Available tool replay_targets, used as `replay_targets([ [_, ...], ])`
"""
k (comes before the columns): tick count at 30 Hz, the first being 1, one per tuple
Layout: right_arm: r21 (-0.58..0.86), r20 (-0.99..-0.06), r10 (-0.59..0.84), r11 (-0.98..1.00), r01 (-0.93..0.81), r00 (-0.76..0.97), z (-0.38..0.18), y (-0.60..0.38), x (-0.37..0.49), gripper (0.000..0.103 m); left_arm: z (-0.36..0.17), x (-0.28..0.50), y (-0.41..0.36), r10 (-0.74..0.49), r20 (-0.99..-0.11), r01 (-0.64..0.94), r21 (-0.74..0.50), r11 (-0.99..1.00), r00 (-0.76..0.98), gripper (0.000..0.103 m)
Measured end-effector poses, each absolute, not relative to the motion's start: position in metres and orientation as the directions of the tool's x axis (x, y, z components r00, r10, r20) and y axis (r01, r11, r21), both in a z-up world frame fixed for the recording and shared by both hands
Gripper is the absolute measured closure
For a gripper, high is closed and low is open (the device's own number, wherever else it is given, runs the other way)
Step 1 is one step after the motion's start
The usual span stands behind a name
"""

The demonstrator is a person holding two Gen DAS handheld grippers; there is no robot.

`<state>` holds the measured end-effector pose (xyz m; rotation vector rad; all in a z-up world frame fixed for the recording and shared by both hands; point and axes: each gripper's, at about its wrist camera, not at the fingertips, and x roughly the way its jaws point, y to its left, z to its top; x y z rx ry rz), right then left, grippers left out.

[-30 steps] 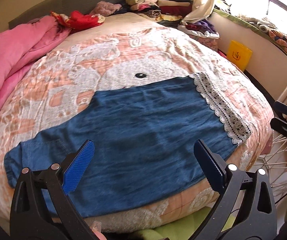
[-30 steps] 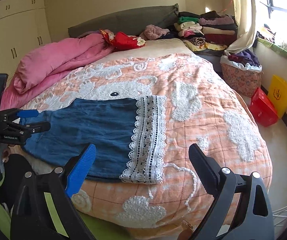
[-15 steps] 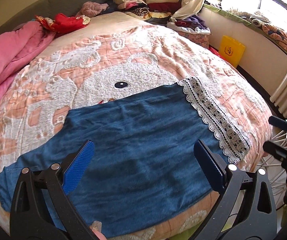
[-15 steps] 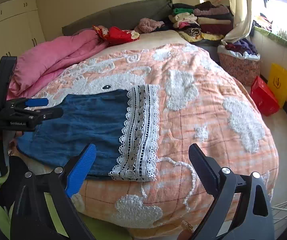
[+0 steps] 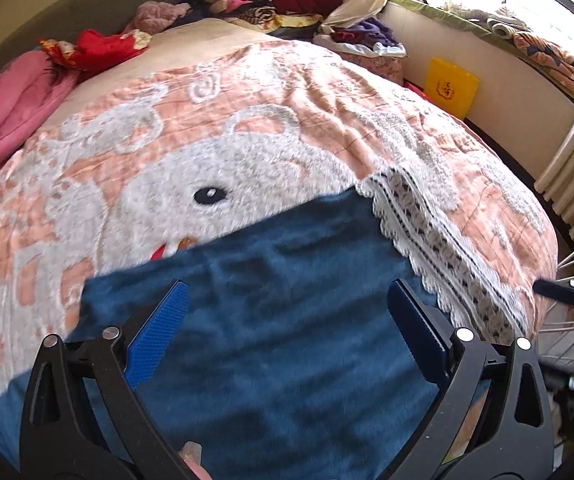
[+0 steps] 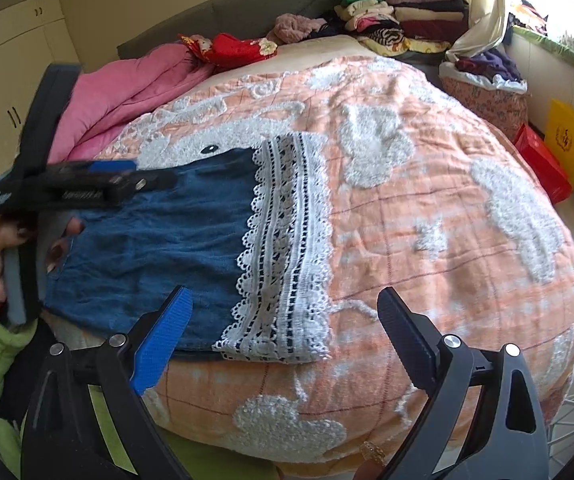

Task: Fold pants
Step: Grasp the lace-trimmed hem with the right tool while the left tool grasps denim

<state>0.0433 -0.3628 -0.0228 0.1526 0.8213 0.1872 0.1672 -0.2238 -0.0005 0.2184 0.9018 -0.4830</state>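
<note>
Blue denim pants with a white lace hem lie flat on the peach bedspread. My left gripper is open, low over the middle of the denim. In the right wrist view the pants lie left of centre, lace hem toward the middle. My right gripper is open and empty, above the near corner of the lace hem. The left gripper shows there over the far-left part of the pants.
A pink quilt lies along the bed's left side. Folded clothes are stacked at the head. A laundry basket, a red box and a yellow bag stand on the floor at the right.
Both grippers have moved forward and lower toward the pants. The left one now hovers over the denim. Both stayed open.
</note>
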Motion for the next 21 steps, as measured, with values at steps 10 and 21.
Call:
replay_targets([
  [10,0.268,-0.726,0.272,0.958,-0.104,0.631,-0.04,-0.36,0.057,0.01,-0.013,0.21,-0.254,-0.396,-0.795,0.591,-0.059,0.805,0.46,0.016],
  [21,0.376,-0.694,0.357,0.92,-0.109,0.625,-0.05,-0.364,0.069,0.039,-0.04,0.234,-0.269,-0.482,-0.807,0.649,-0.169,0.742,0.341,0.049],
])
